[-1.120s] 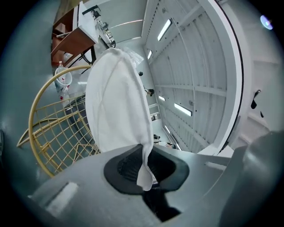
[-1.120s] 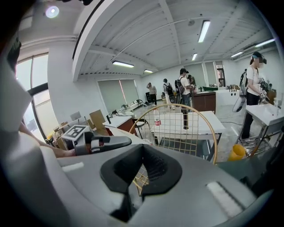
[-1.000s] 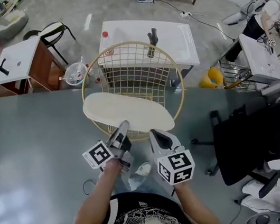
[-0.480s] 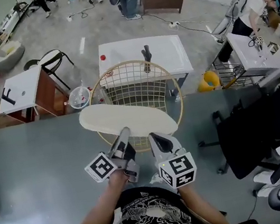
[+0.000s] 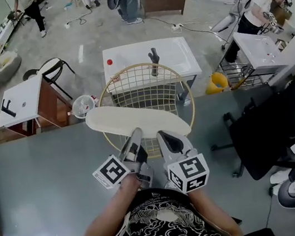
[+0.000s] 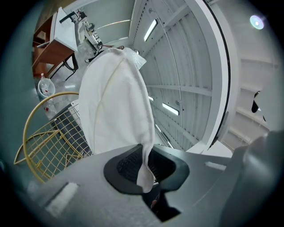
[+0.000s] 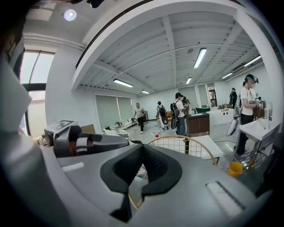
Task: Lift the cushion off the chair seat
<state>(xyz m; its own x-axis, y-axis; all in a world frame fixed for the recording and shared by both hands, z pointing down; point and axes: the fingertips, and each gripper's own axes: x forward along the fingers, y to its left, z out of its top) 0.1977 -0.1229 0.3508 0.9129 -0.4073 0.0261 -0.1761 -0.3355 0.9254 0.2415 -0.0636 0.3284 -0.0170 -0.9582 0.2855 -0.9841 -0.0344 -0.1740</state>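
The cream oval cushion [image 5: 134,121] hangs slanted over the gold wire chair [image 5: 144,81], clear of its seat. My left gripper [image 5: 135,139] is shut on the cushion's near edge. In the left gripper view the white fabric [image 6: 115,102] runs up from the pinch between the black pads [image 6: 128,166], with the chair's wire [image 6: 49,142] below on the left. My right gripper [image 5: 165,138] sits just right of the left one, at the cushion's near rim. In the right gripper view its jaws [image 7: 141,170] stand shut with no fabric between them, and the chair's hoop [image 7: 186,144] shows beyond.
A white table [image 5: 175,53] stands behind the chair, and a wood-sided desk [image 5: 26,102] with a small bin [image 5: 82,105] is at the left. A black office chair [image 5: 280,131] stands at the right, near a yellow object [image 5: 218,81]. People stand at the far end of the room.
Both grippers have risen, and the cushion has come up with the left one, further above the wire seat. The head view has tipped to show more of the room.
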